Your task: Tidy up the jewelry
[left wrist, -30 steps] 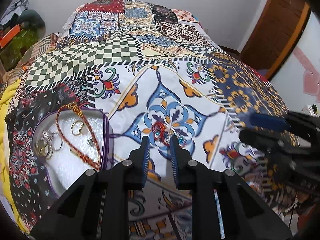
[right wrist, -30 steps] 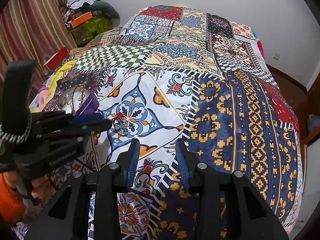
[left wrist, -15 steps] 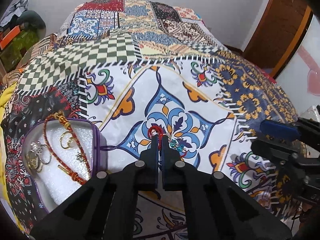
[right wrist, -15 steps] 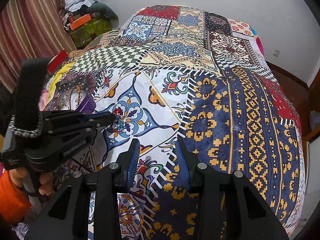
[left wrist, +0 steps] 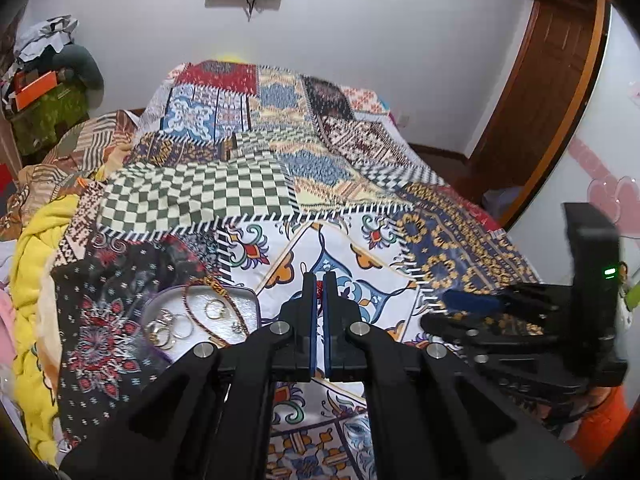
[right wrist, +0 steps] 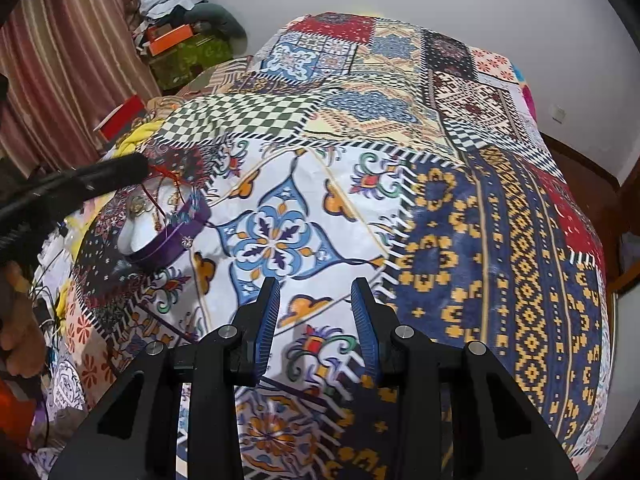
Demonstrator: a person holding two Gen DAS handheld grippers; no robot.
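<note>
My left gripper (left wrist: pixel 319 280) is shut on a red cord bracelet (left wrist: pixel 319 289), of which only a sliver shows between the pads. In the right wrist view the left gripper (right wrist: pixel 136 168) holds the red cord bracelet (right wrist: pixel 170 176) dangling over the purple-rimmed jewelry tray (right wrist: pixel 176 236). The tray (left wrist: pixel 245 305) has a white lining and holds gold rings (left wrist: pixel 214 309) and a red-and-gold necklace (left wrist: pixel 200 312). My right gripper (right wrist: pixel 316 320) is open and holds nothing, hovering over the patchwork bedspread (right wrist: pixel 440 220). It also appears at the right of the left wrist view (left wrist: pixel 440 312).
A yellow blanket (left wrist: pixel 32 260) lies bunched along the bed's left side. Boxes and clothes (left wrist: pixel 44 92) pile up at the back left corner. A wooden door (left wrist: pixel 540 100) stands to the right. A person's hand (right wrist: pixel 20 320) grips the left tool's handle.
My left gripper shut on the red bracelet at the bed's middle, lifted it and carried it left over the tray. The right gripper stayed open and hardly moved.
</note>
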